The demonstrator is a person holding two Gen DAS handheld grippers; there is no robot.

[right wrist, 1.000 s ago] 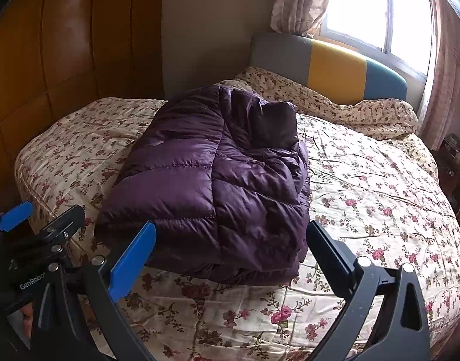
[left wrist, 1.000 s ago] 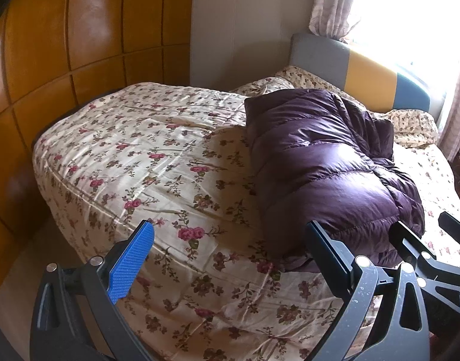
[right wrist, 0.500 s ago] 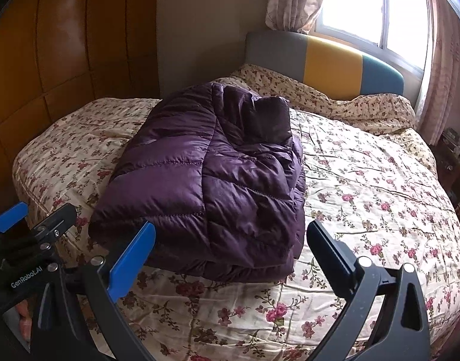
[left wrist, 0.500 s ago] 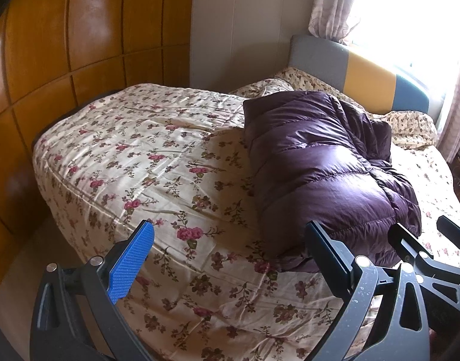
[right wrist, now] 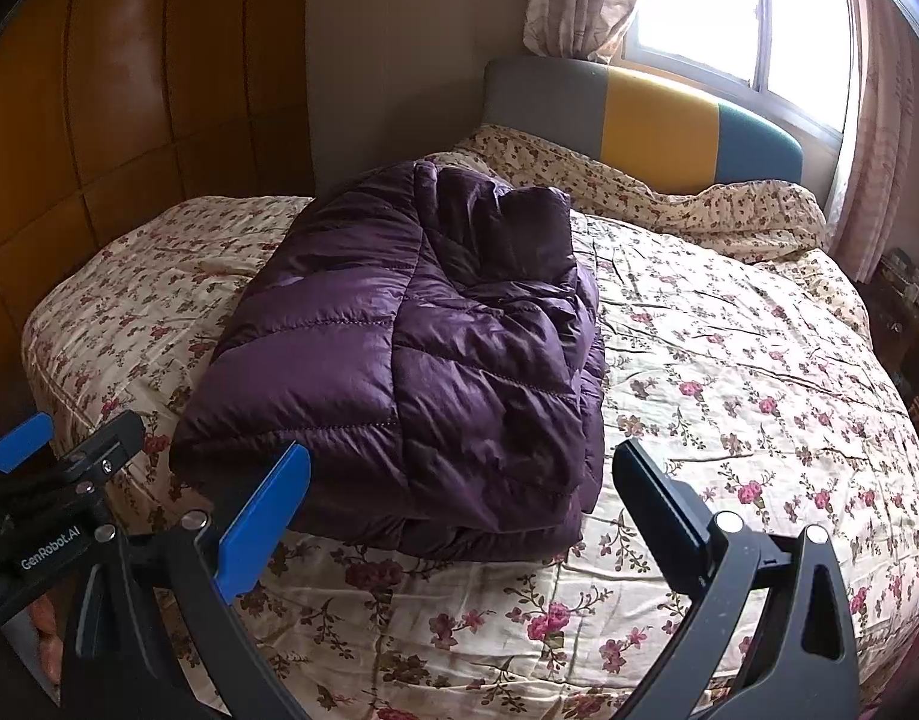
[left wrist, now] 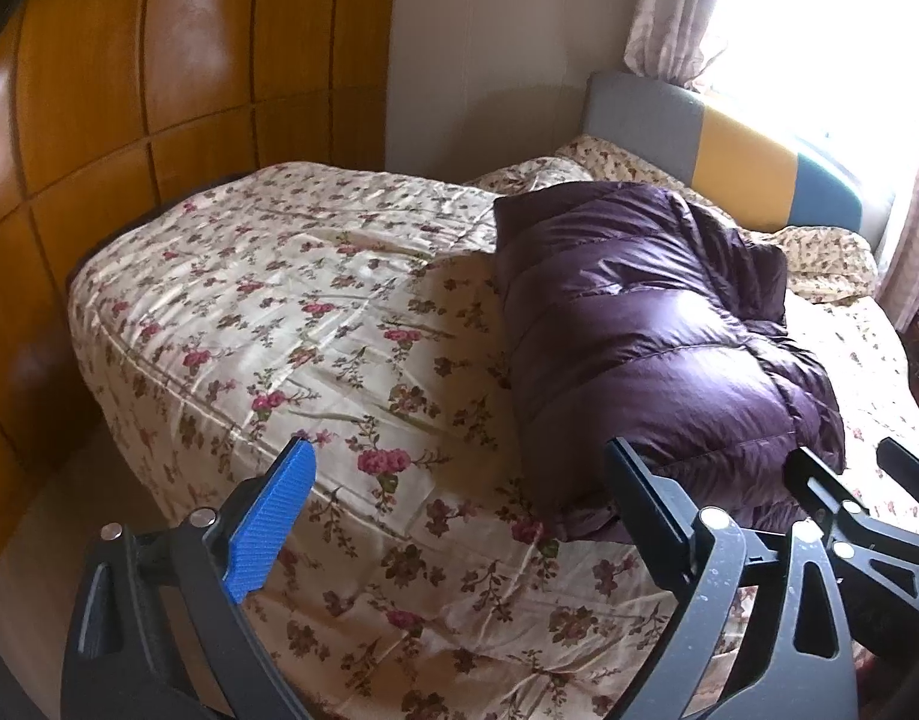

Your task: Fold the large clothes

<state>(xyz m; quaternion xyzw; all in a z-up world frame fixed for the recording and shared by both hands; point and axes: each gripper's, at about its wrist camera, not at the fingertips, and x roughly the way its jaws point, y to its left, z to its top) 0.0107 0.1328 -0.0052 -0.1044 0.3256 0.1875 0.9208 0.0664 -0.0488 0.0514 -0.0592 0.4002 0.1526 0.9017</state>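
A dark purple quilted down jacket [left wrist: 645,336] lies folded into a thick bundle on the floral bedspread [left wrist: 315,324]; it also shows in the right wrist view [right wrist: 411,360]. My left gripper [left wrist: 459,498] is open and empty, held above the bed's near edge, left of the jacket. My right gripper [right wrist: 459,498] is open and empty, just in front of the jacket's near edge, apart from it. The right gripper's fingers [left wrist: 819,492] show at the lower right of the left wrist view, and the left gripper's fingers [right wrist: 21,441] at the lower left of the right wrist view.
Wooden wardrobe panels [left wrist: 159,90] run along the left. A grey, yellow and blue headboard [right wrist: 657,126] stands under a bright window [right wrist: 741,6] with curtains. A floral pillow [right wrist: 669,204] lies at the head. A dark nightstand [right wrist: 909,312] stands at the right.
Both grippers have drawn back a little from the bed and risen slightly. The jacket has not moved. Both stay open.
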